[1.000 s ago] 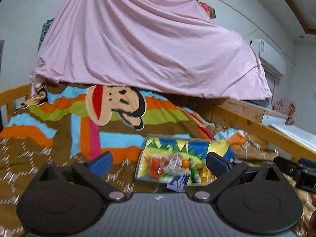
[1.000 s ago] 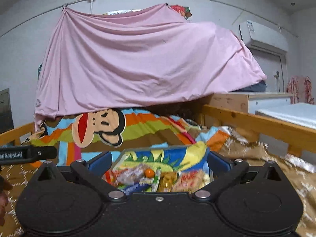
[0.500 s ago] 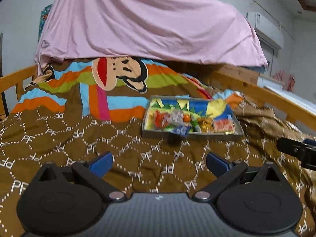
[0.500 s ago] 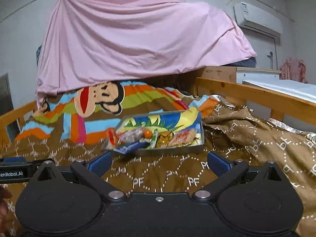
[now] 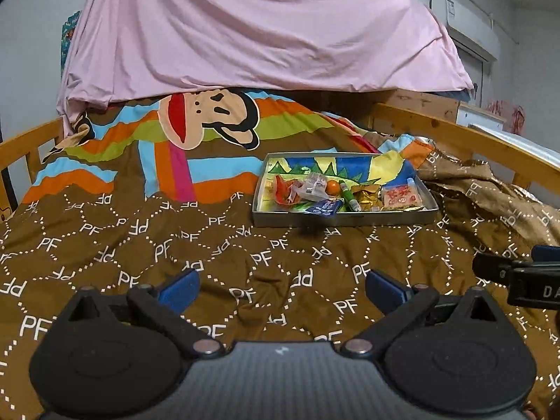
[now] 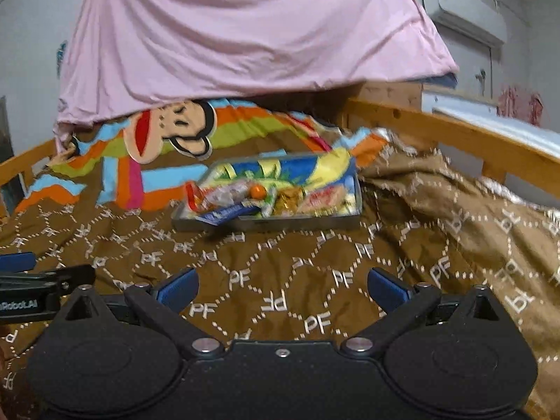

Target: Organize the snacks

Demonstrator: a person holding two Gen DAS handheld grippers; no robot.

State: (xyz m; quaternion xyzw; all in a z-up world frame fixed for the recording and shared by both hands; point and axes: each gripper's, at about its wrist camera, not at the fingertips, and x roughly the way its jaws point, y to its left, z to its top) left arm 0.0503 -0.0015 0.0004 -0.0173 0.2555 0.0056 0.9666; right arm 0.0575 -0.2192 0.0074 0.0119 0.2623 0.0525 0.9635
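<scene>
- Left wrist view: tray [image 5: 344, 218] of snacks [image 5: 344, 194] sat right of frame centre on the brown quilt [image 5: 217, 255].
- Packets looked light, crinkly, slippery; likely best pinched at a flat sealed edge. Blue packet [image 5: 323, 207] overhung the front rim.
- Left gripper [image 5: 281, 288]: jaws wide, empty, above the quilt.
- Right gripper [image 6: 281, 287]: jaws wide, empty, well short of the tray.
</scene>
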